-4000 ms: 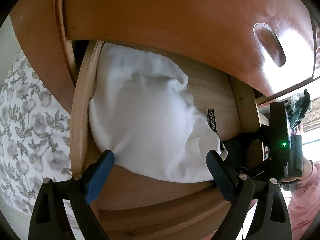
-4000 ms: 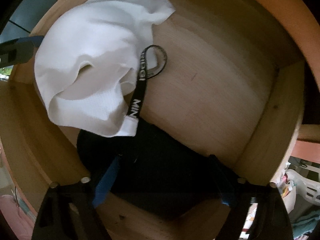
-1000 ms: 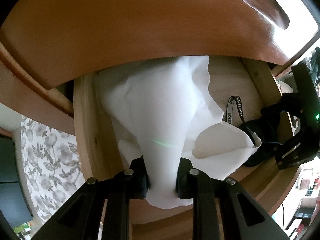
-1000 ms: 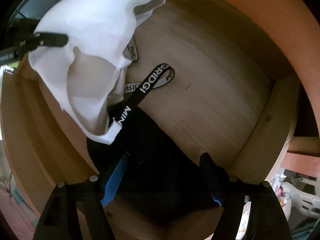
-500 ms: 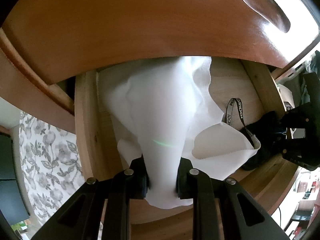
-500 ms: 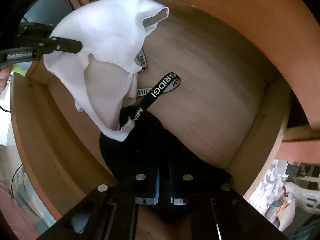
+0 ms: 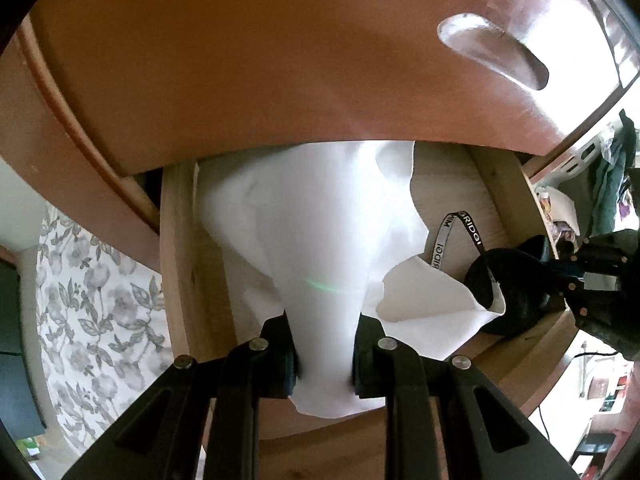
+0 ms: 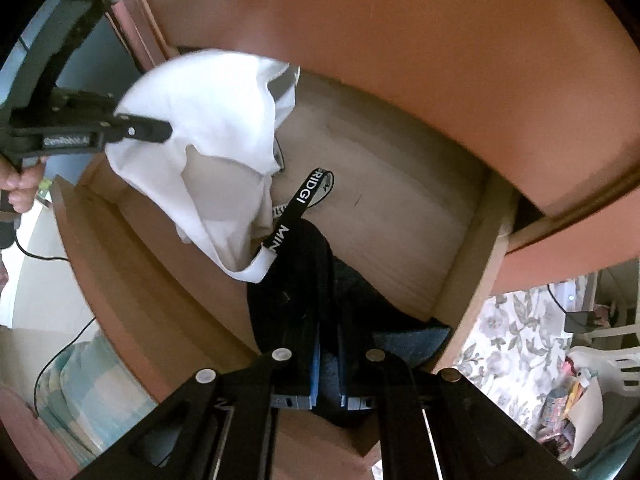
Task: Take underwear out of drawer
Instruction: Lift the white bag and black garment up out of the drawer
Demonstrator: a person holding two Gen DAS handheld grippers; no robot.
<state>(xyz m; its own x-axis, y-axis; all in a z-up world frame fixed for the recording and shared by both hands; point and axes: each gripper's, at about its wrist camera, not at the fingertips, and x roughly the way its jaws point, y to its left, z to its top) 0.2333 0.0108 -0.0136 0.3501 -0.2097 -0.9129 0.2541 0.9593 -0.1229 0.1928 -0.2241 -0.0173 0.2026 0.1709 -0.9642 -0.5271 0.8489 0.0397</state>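
Note:
White underwear (image 7: 320,240) hangs bunched from my left gripper (image 7: 324,360), which is shut on it above the open wooden drawer (image 7: 180,264). Its lower part still drapes into the drawer. Black underwear (image 8: 296,280) with a black lettered waistband (image 8: 298,204) is pinched in my right gripper (image 8: 328,364), shut on it near the drawer's front right corner and raised a little. In the right wrist view the white underwear (image 8: 208,136) hangs from the left gripper (image 8: 160,132) at upper left. The left wrist view shows the black underwear (image 7: 512,284) at the right gripper (image 7: 560,280).
A reddish-brown upper drawer front with a handle cut-out (image 7: 492,56) overhangs the drawer's back. The drawer's bare wooden bottom (image 8: 400,220) shows on the right. Floral fabric (image 7: 92,300) lies to the left, and a hand (image 8: 20,184) holds the left gripper's handle.
My right gripper's jaws closed on the black underwear and rose with it, pulling it up off the drawer bottom. The left gripper kept its hold on the white underwear, nearly still.

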